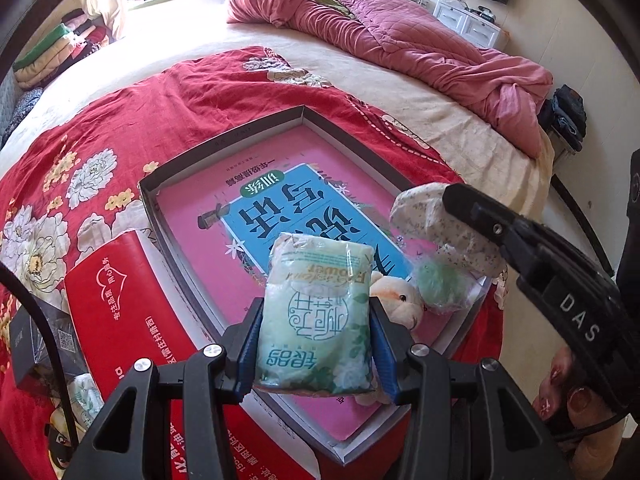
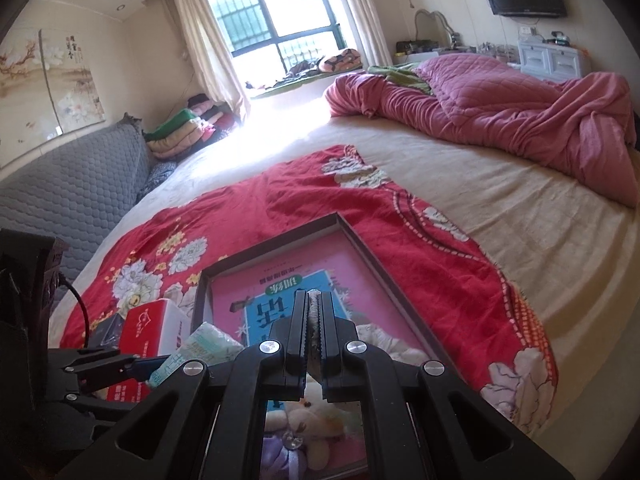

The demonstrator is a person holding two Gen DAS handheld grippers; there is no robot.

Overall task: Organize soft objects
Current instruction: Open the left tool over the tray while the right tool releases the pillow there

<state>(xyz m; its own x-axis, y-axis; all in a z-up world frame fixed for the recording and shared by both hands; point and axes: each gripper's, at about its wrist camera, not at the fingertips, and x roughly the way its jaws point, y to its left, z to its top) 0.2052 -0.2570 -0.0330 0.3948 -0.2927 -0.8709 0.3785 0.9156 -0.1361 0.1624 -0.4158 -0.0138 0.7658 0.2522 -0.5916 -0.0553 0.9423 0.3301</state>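
Tissue pack [image 1: 316, 316], pale green and wrapped in clear plastic, sits low in the centre of the left wrist view, clamped by its two long sides between the blue pads [image 1: 248, 354] of the left gripper [image 1: 314, 344], which hold it above the near end of a shallow box [image 1: 224, 140]. In the right wrist view the same pack [image 2: 200, 346] shows at lower left, beside a red carton [image 2: 154, 330]. The box lies on a red floral cloth [image 1: 92, 128] spread over the bed [image 1: 304, 52], and its floor is covered by a pink book [image 1: 288, 184] with a blue panel. At the box's near right corner lie a cream plush toy [image 1: 400, 300] and a green ball in a clear bag [image 1: 438, 284], touching each other. At the right of the left wrist view the right gripper [image 1: 452, 196] is closed on a floral cloth pouch [image 1: 424, 220], which hangs over that corner just above the bagged ball; a hand [image 1: 568, 396] grips its handle at lower right. In the right wrist view the right gripper [image 2: 314, 300] has its fingers pressed together with only a thin edge of patterned fabric between them, and the plush toy [image 2: 316, 420] shows below through the frame. A pink quilt [image 1: 400, 40] is bunched at the upper right of the bed.
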